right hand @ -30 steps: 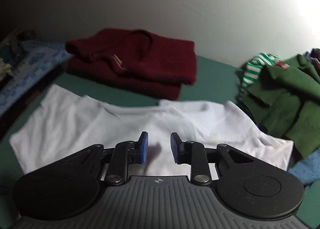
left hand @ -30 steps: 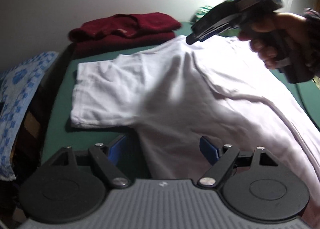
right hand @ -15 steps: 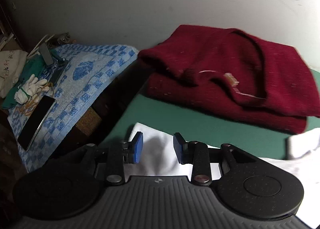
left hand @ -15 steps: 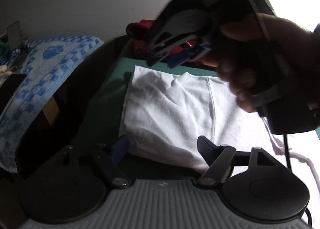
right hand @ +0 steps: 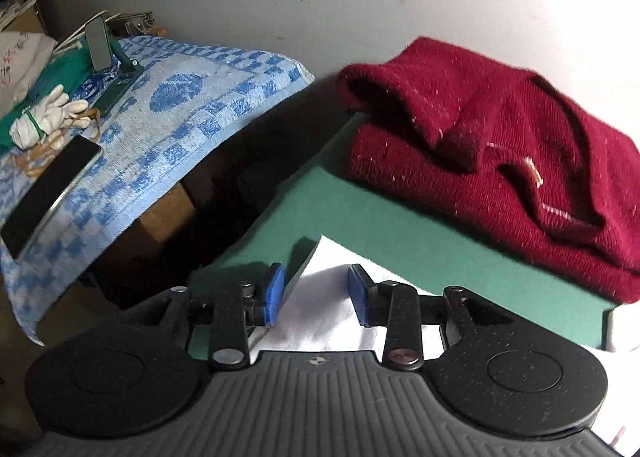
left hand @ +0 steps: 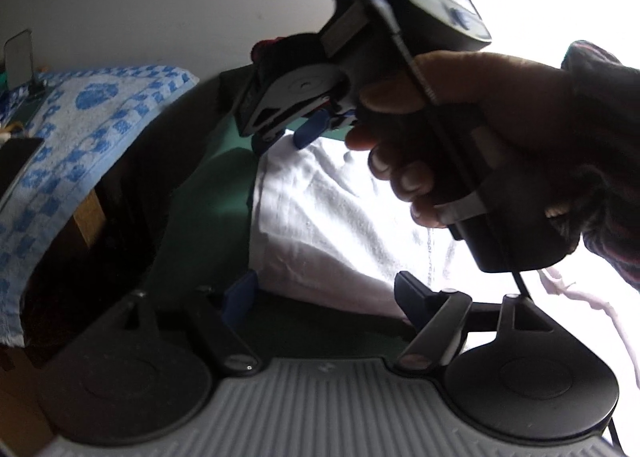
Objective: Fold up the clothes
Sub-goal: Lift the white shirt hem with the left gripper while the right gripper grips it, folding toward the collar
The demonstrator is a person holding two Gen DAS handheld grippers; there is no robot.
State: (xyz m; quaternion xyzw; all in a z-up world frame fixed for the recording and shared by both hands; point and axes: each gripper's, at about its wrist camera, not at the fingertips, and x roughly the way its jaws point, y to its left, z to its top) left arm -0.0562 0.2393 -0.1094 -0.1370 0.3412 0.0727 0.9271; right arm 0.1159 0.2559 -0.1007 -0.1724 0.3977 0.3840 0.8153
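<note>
White shirt [left hand: 320,217] spread flat on green tabletop [right hand: 360,217], filling centre and right of the left wrist view, overexposed toward the right edge; its corner pokes in at lower centre of the right wrist view [right hand: 320,309].

Left gripper [left hand: 326,293] at bottom centre of its view, jaws wide and opening, straddling the shirt's near edge; pads not pressing the cloth. Right gripper [right hand: 316,293] at lower centre of its own view, jaws partly spread and opening, shirt corner lying between the blue pads, no pinch seen. Same gripper seen again in upper centre of the left wrist view [left hand: 280,137], held by a hand [left hand: 460,129] with a striped sleeve [left hand: 608,177] at the right edge, tips just above the shirt's far corner.

Folded red sweater [right hand: 500,161] on the tabletop at right, well apart from the shirt corner, a pale neck label showing but unreadable.

Blue checked towel [right hand: 160,129] at left, draped over a separate surface. On it: dark phone [right hand: 48,193] lying flat, bundled white gloves [right hand: 44,117], small phone on a stand [right hand: 98,43]. At upper left, pale fabric with red writing [right hand: 16,57], too small to read.
</note>
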